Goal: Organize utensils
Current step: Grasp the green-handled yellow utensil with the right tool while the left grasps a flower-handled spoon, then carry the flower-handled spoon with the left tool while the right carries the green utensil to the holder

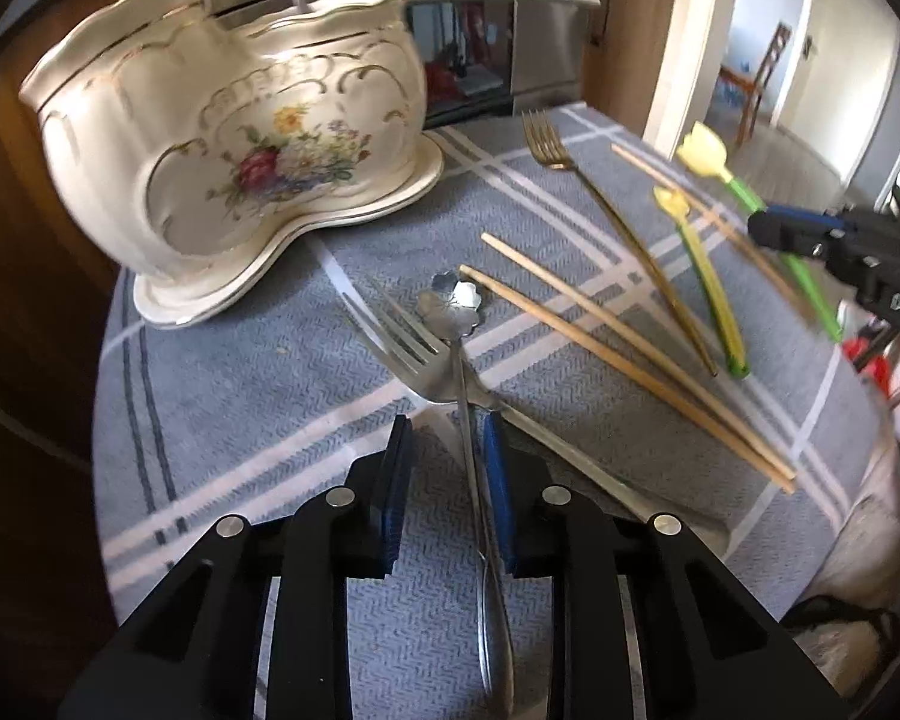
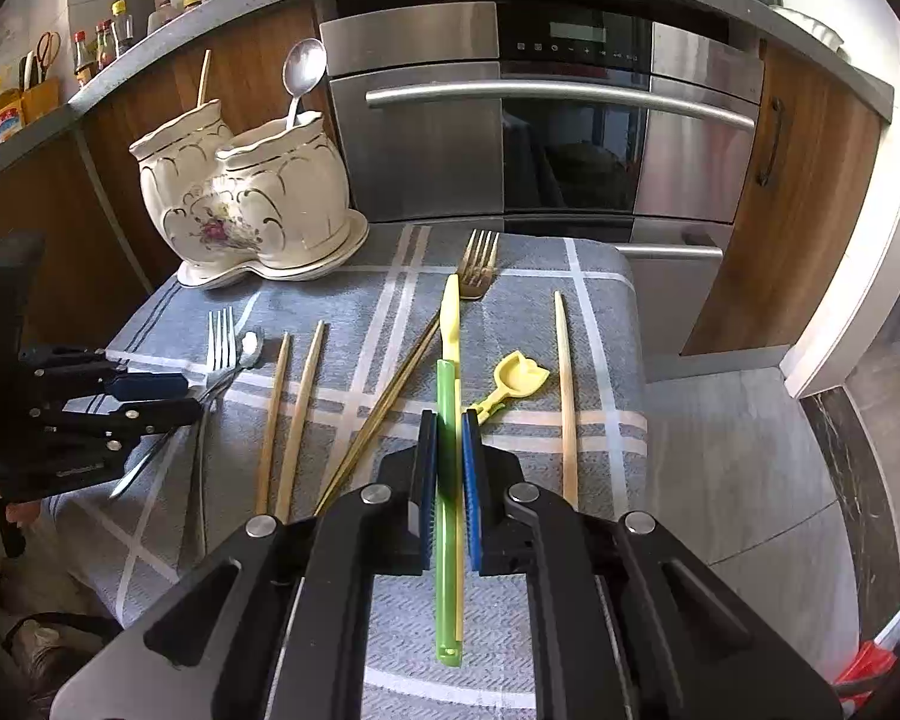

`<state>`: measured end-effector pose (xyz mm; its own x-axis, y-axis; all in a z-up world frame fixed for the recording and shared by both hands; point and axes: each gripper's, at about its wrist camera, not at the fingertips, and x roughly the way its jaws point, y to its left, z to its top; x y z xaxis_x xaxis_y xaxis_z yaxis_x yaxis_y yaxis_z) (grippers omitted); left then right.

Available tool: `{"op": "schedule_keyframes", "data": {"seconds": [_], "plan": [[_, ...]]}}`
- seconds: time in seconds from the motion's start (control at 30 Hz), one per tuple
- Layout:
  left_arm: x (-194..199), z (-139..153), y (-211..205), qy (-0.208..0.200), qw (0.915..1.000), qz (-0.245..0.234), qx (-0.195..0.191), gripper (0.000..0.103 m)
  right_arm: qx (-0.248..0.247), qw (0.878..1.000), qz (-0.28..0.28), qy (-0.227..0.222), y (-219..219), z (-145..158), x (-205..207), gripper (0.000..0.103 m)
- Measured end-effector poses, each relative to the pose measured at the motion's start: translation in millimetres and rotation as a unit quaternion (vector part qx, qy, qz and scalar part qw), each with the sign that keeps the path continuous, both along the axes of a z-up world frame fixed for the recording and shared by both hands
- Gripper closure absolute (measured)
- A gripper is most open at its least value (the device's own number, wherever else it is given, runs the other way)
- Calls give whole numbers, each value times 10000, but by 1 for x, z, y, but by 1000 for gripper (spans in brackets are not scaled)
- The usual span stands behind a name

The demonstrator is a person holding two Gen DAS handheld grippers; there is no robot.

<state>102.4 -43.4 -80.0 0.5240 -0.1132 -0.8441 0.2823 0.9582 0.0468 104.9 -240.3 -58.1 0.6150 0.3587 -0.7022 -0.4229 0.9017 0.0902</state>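
From the left wrist, the left gripper [image 1: 447,438] tilts steeply down, blue pads straddling the thin steel handle of a flower-bowled spoon [image 1: 457,300] lying across a silver fork [image 1: 414,354] on grey checked cloth [image 1: 258,396]; contact is unclear. From the right wrist, the right gripper [image 2: 449,441] clamps a smooth green-and-yellow plastic knife [image 2: 449,396], beside 2 wooden chopsticks [image 2: 288,408]; a glazed floral holder [image 2: 252,204] stands behind.

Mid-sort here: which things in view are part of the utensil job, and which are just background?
Job: ceramic holder, flower spoon, silver fork, gold fork, chopstick pair, single chopstick, tulip spoon, green-handled plastic utensil in the right gripper.
Lying about: oven, sauce bottles, chair.
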Motion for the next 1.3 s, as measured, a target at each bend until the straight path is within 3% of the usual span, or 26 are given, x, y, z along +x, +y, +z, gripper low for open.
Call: {"op": "schedule_keyframes", "data": {"seconds": [0.13, 0.27, 0.47, 0.67, 0.8, 1.0, 1.3], "plan": [[7, 0, -5, 81, 10000, -39, 44, 83, 12, 10000, 19, -32, 2, 2, -3, 95], [6, -2, -6, -40, 9999, -63, 103, 100, 74, 10000, 21, -57, 1, 4, -7, 95], [0, 0, 3, -253, 9995, -13, -198, 100, 186, 9998, 52, -91, 7, 10, -14, 95], [-18, 23, 25, -673, 9956, 63, -646, 100, 383, 9990, 148, -156, 15, 19, -17, 95], [-26, 40, 43, -951, 9894, 131, -1089, 100, 490, 9985, 171, -190, 23, 24, -16, 95], [-31, 77, 68, -1557, 9726, 158, -1721, 100, 734, 9967, 253, -226, 40, 36, -7, 95], [-3, 152, 101, -2698, 9412, 431, -1986, 100, 1286, 9881, 377, -748, 78, 80, 29, 95]]}}
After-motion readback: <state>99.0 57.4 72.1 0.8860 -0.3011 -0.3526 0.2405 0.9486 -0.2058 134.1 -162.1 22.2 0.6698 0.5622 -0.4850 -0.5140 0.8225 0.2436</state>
